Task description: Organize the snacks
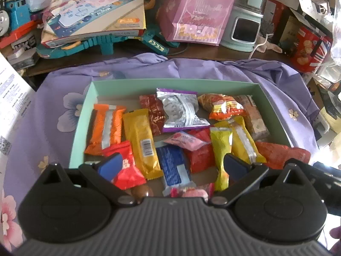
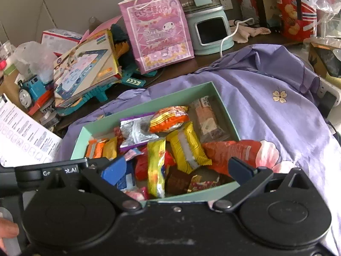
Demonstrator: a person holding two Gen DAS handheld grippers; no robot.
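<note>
1. Hovering at the 6 o'clock edge of the mint-green box (image 1: 85, 106), your left gripper (image 1: 170, 166) has its jaws spread wide and grips nothing; its blue pads frame the red packet (image 1: 125, 168), the gold bar (image 1: 141, 140) and the blue wafer (image 1: 174, 164).
2. Look to 9 o'clock in the box: the orange wrapper (image 1: 106, 128) lies along the left wall, already tidy.
3. At 12 o'clock the silver pouch (image 1: 181, 111) sits on top of the dark red sachet (image 1: 153, 113), with the orange noodle snack (image 1: 221, 106) just beside it.
4. Your right gripper (image 2: 177, 168) is also wide and empty, above the box's near wall. Between its pads lie the yellow-green stick (image 2: 156, 166) and the yellow bar (image 2: 187, 149).
5. At 3 o'clock the long orange-red packet (image 2: 232, 151) lies across the box's right rim, half out.
6. Judging by the jumble, sorting looks mid-way; that overhanging packet seems the likely next pick, and it calls for a lower, narrower grip across its width.
7. Around you: the box rests on a lilac floral cloth (image 2: 277, 117); toys, a pink gift bag (image 2: 157, 32) and a mint appliance (image 2: 211, 34) crowd the 12 o'clock side.
</note>
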